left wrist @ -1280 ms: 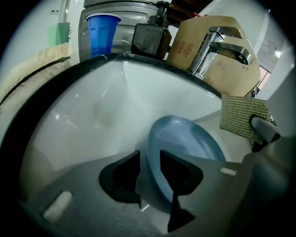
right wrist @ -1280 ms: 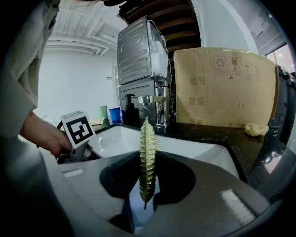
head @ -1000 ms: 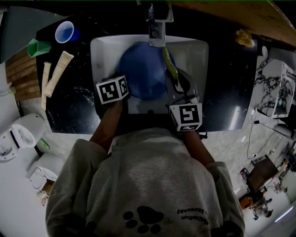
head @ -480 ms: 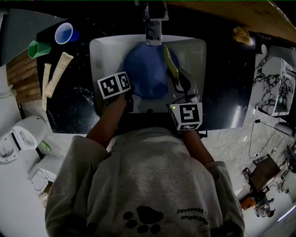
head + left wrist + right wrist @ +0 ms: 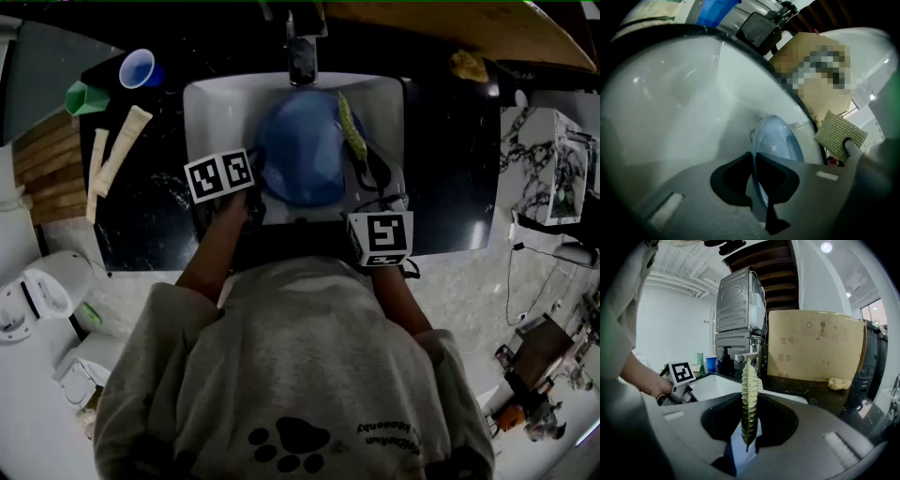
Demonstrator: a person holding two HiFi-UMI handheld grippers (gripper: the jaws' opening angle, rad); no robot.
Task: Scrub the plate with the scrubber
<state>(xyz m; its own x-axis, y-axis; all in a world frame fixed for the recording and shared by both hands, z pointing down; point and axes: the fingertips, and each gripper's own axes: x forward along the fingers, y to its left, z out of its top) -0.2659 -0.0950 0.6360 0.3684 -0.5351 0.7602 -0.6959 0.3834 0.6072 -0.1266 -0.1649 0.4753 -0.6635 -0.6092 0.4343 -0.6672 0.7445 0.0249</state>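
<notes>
**Left claw closes in on the plate**

Since a second ago the left claw [image 5: 253, 199] has slid in from the sink's left side to the plate [image 5: 300, 155]. Its jaws, wide then, are now closing on the near rim. The plate has also tipped up and looks narrower from the head view than it did before.

Look at the left gripper view: the blue plate [image 5: 777, 140] stands almost edge-on in the white sink [image 5: 670, 93]. Its rim runs straight down between the two jaws of the left claw [image 5: 753, 164], and the pads look pressed onto it from both sides. Whether the plate's lower edge rests on the basin floor is hard to say from here.

Over on the other side, the right claw [image 5: 749, 416] is clenched on the scrubber [image 5: 749, 390]. The pad is thin, ribbed and yellow-green, held upright and edge-on. From above, the scrubber [image 5: 349, 127] hangs at the plate's right edge, just below the faucet [image 5: 302, 47]. The left gripper view catches its flat face [image 5: 840, 133] just beyond the plate.

Around the sink lies the dark table [image 5: 441, 141]. At its far left stand a blue cup [image 5: 138, 67] and a green cup [image 5: 84, 97], and two pale tubes [image 5: 117, 150] lie nearer. At the far right sits a yellowish lump [image 5: 466, 64], possibly a sponge. A cardboard box [image 5: 813, 348] stands behind the table.
</notes>
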